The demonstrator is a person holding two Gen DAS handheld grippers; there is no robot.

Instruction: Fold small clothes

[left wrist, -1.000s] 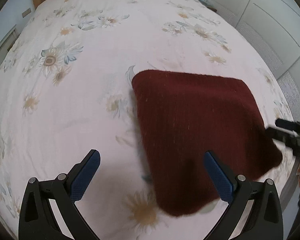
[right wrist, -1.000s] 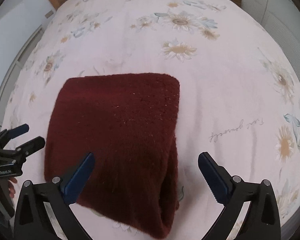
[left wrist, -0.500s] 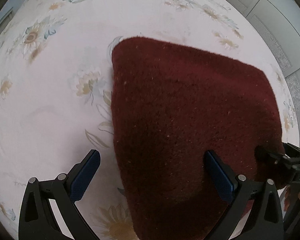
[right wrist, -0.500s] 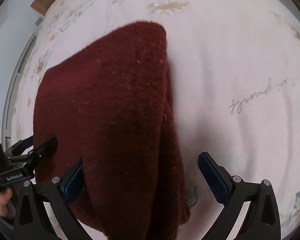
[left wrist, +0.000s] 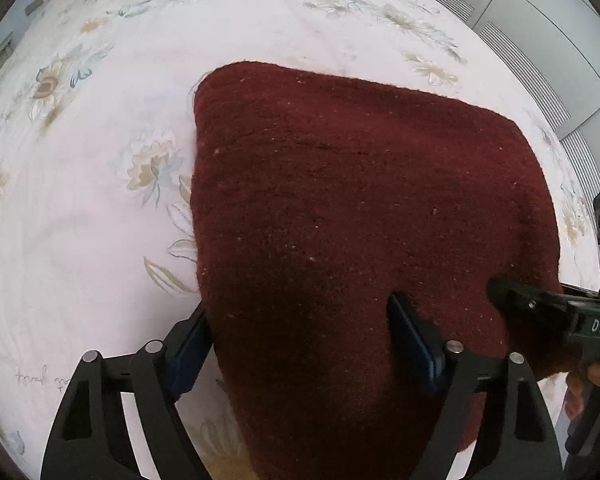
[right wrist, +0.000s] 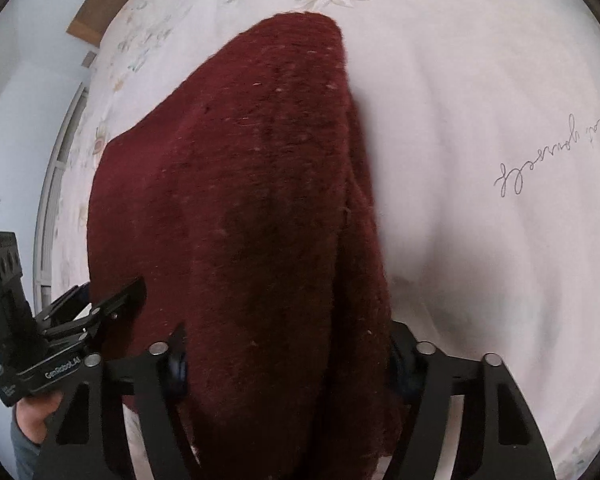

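A bed [left wrist: 80, 208] covered in a pale sheet printed with daisies and a line of handwriting fills both views, with white wardrobe doors [left wrist: 548, 40] along one side and a wooden headboard [right wrist: 96, 12] at the far end. On the sheet lies a folded dark red knitted garment [left wrist: 360, 208], its layered fold edge showing on the right in the right wrist view. The left hand-held gripper [left wrist: 304, 344] is spread wide at the garment's near edge, one blue pad at the left border of the cloth and the other resting on top of it. The right hand-held gripper [right wrist: 288, 354] is likewise spread, straddling the near end of the garment with a finger on each side, not clamped.
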